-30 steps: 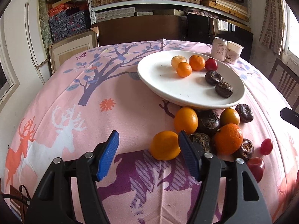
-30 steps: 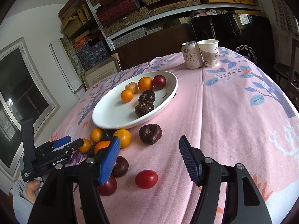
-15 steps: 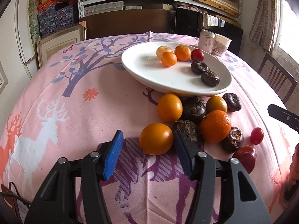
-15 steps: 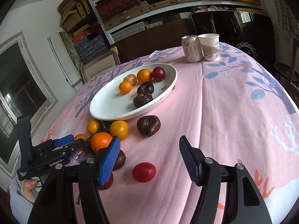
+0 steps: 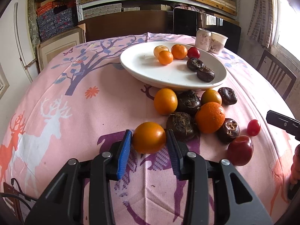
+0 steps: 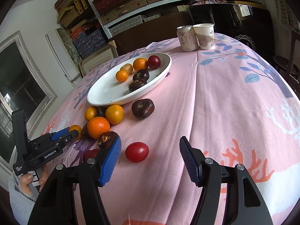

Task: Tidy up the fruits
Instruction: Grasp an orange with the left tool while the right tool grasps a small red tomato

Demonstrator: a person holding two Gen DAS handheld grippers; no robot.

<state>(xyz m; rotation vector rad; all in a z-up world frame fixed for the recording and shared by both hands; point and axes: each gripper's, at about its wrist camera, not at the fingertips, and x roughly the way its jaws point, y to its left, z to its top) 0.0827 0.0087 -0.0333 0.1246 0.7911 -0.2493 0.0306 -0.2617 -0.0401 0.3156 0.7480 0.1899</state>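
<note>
Now orange (image 5: 149,137) clamped between left gripper (image 5: 148,148) fingers (image 5: 123,150)

"GenRobot.AI" is printed on the left gripper (image 6: 74,133); the can (image 6: 186,38) bears Chinese characters.

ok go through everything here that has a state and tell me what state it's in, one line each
left gripper: shut on the orange nearest it, which rests on the cloth
right gripper: open, just been closing, small red tomato between the jaws, untouched
white plate: partly filled, six fruits on it
drink can: upright
paper cup: upright, touching the can
</note>
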